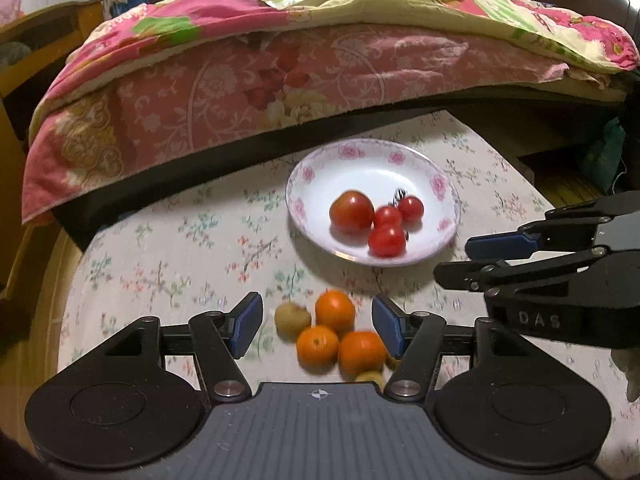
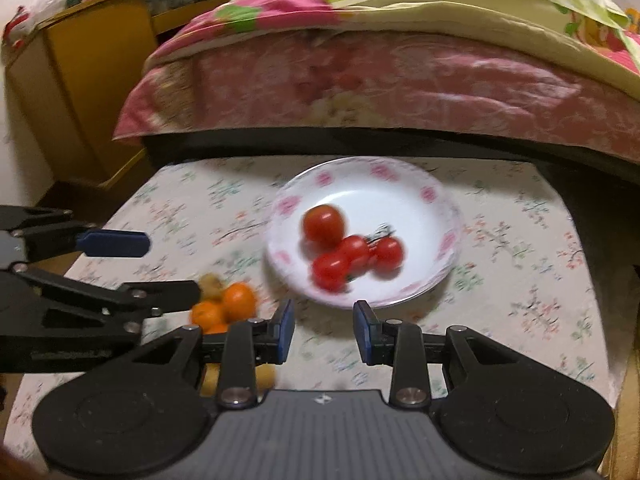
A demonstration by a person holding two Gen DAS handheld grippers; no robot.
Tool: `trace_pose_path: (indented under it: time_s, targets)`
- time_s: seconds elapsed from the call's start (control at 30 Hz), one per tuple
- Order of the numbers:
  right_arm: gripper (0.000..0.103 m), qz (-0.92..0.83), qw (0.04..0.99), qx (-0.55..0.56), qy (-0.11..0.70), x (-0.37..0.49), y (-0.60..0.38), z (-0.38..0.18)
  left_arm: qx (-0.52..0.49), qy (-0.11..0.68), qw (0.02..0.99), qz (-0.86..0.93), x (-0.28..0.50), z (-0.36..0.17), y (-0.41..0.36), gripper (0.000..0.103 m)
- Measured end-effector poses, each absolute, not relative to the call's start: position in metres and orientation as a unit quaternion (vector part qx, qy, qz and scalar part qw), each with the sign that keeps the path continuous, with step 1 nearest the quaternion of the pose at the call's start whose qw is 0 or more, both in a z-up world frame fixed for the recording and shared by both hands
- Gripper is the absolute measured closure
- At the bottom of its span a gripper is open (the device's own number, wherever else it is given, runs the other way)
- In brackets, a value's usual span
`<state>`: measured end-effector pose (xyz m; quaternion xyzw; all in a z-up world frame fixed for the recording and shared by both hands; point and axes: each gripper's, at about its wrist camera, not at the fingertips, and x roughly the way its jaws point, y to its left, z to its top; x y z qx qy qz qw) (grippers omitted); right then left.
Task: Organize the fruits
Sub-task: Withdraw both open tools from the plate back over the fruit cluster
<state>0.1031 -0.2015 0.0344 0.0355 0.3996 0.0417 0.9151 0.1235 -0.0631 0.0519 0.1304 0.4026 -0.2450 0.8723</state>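
Observation:
A white plate with a pink flower rim (image 1: 360, 168) (image 2: 424, 216) stands at the back of the table and holds a large tomato (image 1: 351, 212) and three small tomatoes (image 1: 386, 240). In front of it, three oranges (image 1: 335, 310) (image 2: 239, 300) and a brown kiwi (image 1: 292, 320) (image 2: 211, 284) lie together on the cloth. My left gripper (image 1: 318, 316) (image 2: 172, 268) hovers over this pile, open, its pads touching nothing. My right gripper (image 2: 324, 320) (image 1: 452, 260) is just in front of the plate, with a narrow empty gap between its jaws.
A flowered tablecloth (image 1: 180, 240) covers the small table. A bed with a pink quilt (image 1: 280, 80) runs right behind the table's far edge. A yellow wooden cabinet (image 2: 80, 80) stands at the back left. A second kiwi (image 1: 372, 376) lies half hidden under my left gripper.

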Motion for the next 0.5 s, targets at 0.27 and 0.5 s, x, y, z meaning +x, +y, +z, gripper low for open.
trace_pose_path:
  time_s: [0.27,0.5]
  targets:
    - [0.072,0.053,0.912,0.038,0.405,0.080,-0.183,0.034,0.129,0.417,0.862,-0.256,0.099,0.049,-0.056,0.032]
    - [0.072,0.044,0.905,0.045,0.420,0.068,-0.184,0.031,0.130,0.427,0.858,-0.253,0.087,0.044,-0.055,0.025]
